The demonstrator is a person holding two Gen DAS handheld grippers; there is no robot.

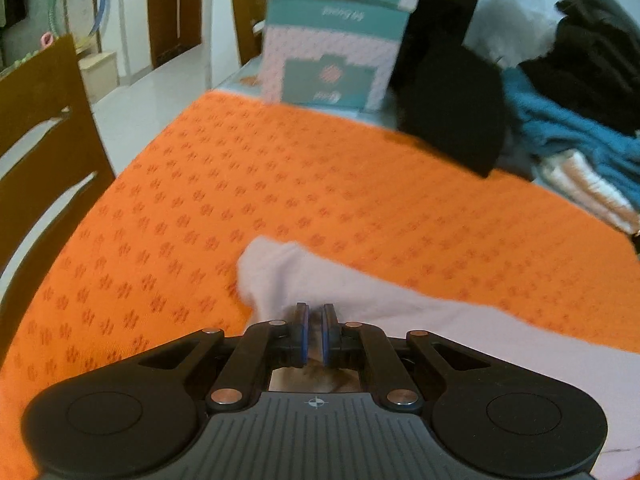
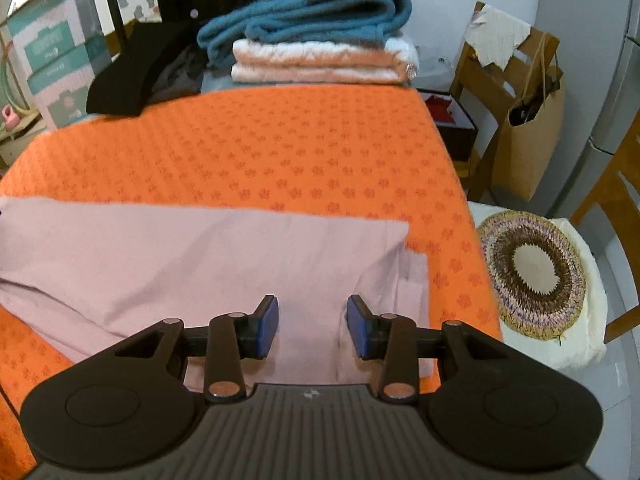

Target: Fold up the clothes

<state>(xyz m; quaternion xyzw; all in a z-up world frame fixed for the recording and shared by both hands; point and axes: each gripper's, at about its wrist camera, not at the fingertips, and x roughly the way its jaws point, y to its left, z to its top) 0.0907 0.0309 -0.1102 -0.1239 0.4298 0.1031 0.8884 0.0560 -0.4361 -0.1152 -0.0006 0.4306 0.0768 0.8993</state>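
At the left edge of the left wrist view a brown chair (image 1: 44, 148) stands against the table, which is covered by an orange cloth (image 1: 208, 200) with a small flower print. Low in the middle of that view the left gripper (image 1: 315, 332) is clenched, its blue pads nearly together with a fold of the pink garment (image 1: 304, 280) pinched between them. From there the garment runs off toward the lower right of the frame, so its long axis lies across the table, left to right. Further right, in the upper half, are stacked boxes (image 1: 332, 40), a black garment (image 1: 452, 108) and a heap of blue and dark clothes (image 1: 568, 120).

In the right wrist view the same pink garment (image 2: 200, 256) fills the left and middle of the lower half, lying flat on the cloth, with its squared end just above and right of the right gripper (image 2: 312, 326). That gripper is released: its pads stand well apart with only flat fabric under the gap, pressing on nothing. Behind, in the upper middle, sits a pile of folded clothes (image 2: 320, 40); at the right a round woven mat (image 2: 532, 276) lies on a pale cushion, and a paper bag (image 2: 528, 136) hangs on a chair.

The squared end lies nearest the right gripper, so that hand seems best placed to take it for the next fold.
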